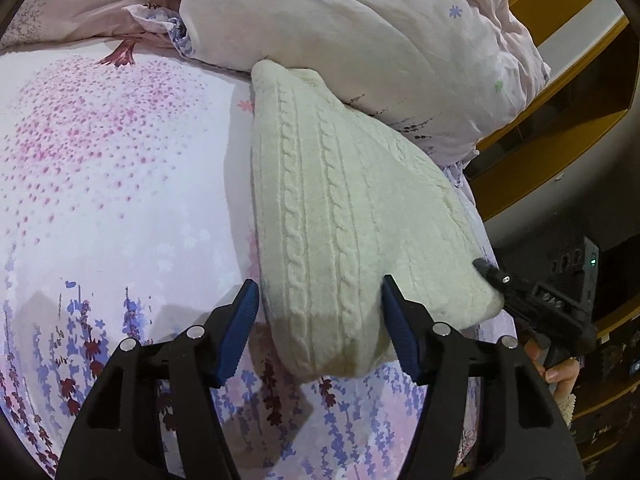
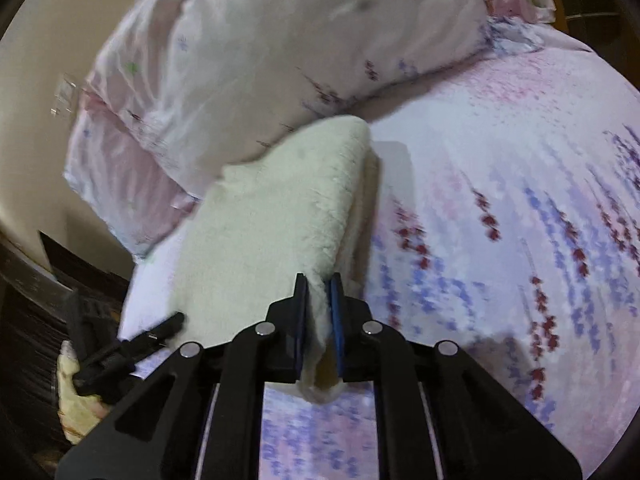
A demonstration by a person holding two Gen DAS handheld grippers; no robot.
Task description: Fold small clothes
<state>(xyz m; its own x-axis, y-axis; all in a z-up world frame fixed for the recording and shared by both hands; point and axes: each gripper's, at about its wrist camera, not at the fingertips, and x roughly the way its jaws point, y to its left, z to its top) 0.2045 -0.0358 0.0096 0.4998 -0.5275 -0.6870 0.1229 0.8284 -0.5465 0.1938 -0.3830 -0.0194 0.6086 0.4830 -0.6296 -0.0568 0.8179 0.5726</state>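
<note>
Floral bedsheet [image 1: 100, 200], cream sweater [image 1: 340, 220], pillow [image 1: 360, 40]

A floral bedsheet [image 1: 100, 200] is filling the frame's left and centre; a pale quilt [image 1: 360, 32] is bunching along the top; yellow wooden furniture [image 1: 560, 92] is showing at upper right; a beige wall [image 2: 48, 40] is occupying the right-wrist view's upper left.

My cream sweater [image 1: 340, 216] in thick cable knit, fleecy and fuzzy on its other face, smooth matt printed cotton bedsheet [image 1: 112, 184], soft crinkled cloth pillow [image 1: 360, 32], my left gripper [image 1: 318, 320] matt black plastic with ribbed blue pads [image 1: 236, 336], glossy yellow wood frame [image 1: 560, 128]
</note>
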